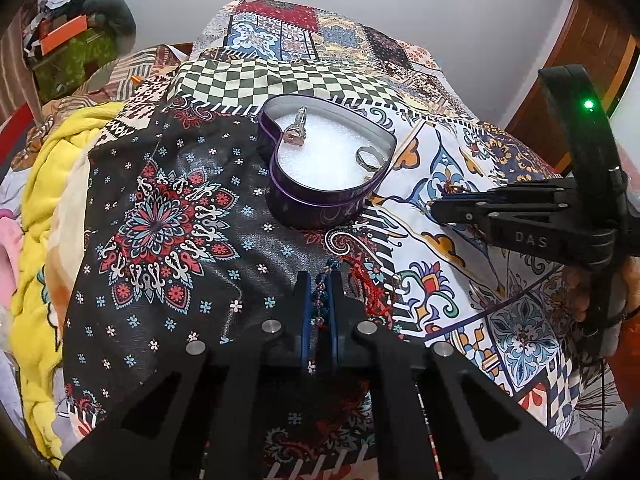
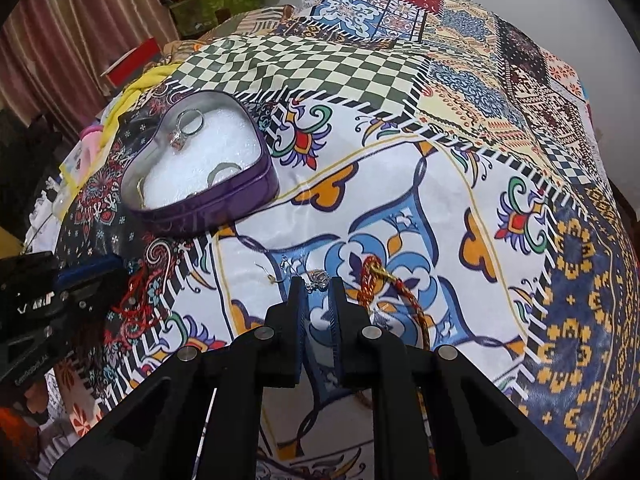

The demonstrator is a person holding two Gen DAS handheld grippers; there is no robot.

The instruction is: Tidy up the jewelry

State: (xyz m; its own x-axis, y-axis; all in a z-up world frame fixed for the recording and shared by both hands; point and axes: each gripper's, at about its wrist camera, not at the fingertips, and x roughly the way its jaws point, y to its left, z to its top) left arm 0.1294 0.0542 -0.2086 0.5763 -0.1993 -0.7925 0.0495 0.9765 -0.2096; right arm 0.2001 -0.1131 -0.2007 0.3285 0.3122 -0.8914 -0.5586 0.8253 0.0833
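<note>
Heart-shaped tin (image 1: 320, 200) holds two rings (image 1: 296, 126); left gripper (image 1: 321, 280) pinches a beaded chain (image 1: 322, 296); right gripper (image 2: 318, 286) nips a silver earring (image 2: 318, 279) beside red cord (image 2: 370, 280).

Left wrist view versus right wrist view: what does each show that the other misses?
Left wrist only: a blue beaded piece between the left claw fingers, and the right claw's green light. Right wrist only: a small silver piece at the right claw tips and a red-gold braided cord beside it. Both: the purple heart tin holding two rings, and the patchwork cloth.
</note>
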